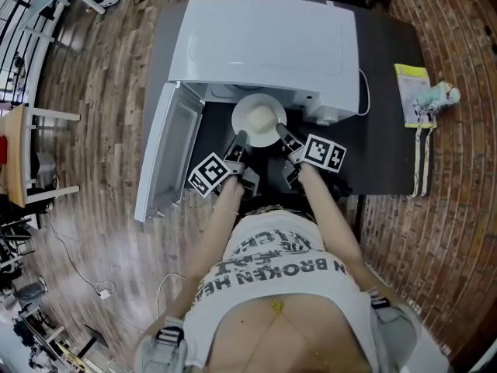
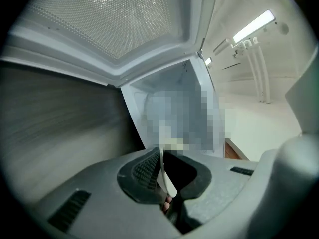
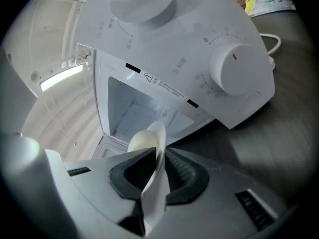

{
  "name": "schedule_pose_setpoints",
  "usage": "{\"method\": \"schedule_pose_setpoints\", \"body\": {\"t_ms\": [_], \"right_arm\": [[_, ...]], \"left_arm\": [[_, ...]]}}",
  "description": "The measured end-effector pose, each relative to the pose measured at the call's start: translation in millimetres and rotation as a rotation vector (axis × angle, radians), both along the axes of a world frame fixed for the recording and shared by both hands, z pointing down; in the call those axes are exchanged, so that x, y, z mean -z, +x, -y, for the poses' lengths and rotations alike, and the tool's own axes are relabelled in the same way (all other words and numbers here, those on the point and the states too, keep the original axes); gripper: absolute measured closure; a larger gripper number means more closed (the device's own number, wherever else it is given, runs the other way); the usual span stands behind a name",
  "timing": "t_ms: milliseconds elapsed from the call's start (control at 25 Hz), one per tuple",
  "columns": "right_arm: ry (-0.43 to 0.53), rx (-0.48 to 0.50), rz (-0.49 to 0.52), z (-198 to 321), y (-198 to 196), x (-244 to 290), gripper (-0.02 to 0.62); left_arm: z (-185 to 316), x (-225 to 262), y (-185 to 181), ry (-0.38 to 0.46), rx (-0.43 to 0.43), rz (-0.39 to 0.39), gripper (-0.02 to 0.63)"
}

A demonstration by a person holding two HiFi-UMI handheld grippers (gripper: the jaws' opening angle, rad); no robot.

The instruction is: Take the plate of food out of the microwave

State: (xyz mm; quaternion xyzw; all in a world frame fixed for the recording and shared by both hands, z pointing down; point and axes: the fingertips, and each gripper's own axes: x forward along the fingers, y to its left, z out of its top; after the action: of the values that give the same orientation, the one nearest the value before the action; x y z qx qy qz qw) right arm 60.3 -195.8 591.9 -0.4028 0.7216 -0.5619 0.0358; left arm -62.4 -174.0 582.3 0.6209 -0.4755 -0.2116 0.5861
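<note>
White round plate (image 1: 242,124), carrying a pale yellow mound of food (image 1: 264,118), sits at the mouth of the white microwave oven (image 1: 264,37). Its far edge is just under the oven's front lip and its near edge is over the dark grey tabletop (image 1: 380,130). Your left gripper (image 1: 238,140) is clamped on the plate's left rim, and your right gripper (image 1: 282,135) is clamped on the right rim. Each gripper view shows the thin rim pinched edge-on between the ribbed black pads (image 3: 185,177), with no gap.

The plate therefore lies between the two tools, spanning them crosswise. Neither hand is nearer: both hold it at matching points on its near half. The open cavity (image 3: 132,108) lies straight ahead of both sets of jaws, so the way out, on this reading, runs back toward your body. The white oven door (image 1: 167,150) stands swung open on your left, just beside the left gripper, and that side offers less room. Keep the two rims level, or the food may slide.
</note>
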Motion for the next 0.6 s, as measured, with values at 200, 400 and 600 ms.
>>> {"method": "schedule_pose_setpoints", "body": {"t_ms": [200, 400, 600], "right_arm": [[0.001, 0.038, -0.006, -9, -2, 1, 0.541], [0.003, 0.043, -0.016, -19, -5, 2, 0.543], [0.012, 0.020, -0.016, -24, -16, 8, 0.543]], "left_arm": [[-12, -1, -1, 0.001, 0.028, 0.003, 0.580], [-21, -2, -4, 0.003, 0.021, -0.009, 0.580], [-26, 3, -16, 0.009, -0.001, -0.025, 0.580]]}}
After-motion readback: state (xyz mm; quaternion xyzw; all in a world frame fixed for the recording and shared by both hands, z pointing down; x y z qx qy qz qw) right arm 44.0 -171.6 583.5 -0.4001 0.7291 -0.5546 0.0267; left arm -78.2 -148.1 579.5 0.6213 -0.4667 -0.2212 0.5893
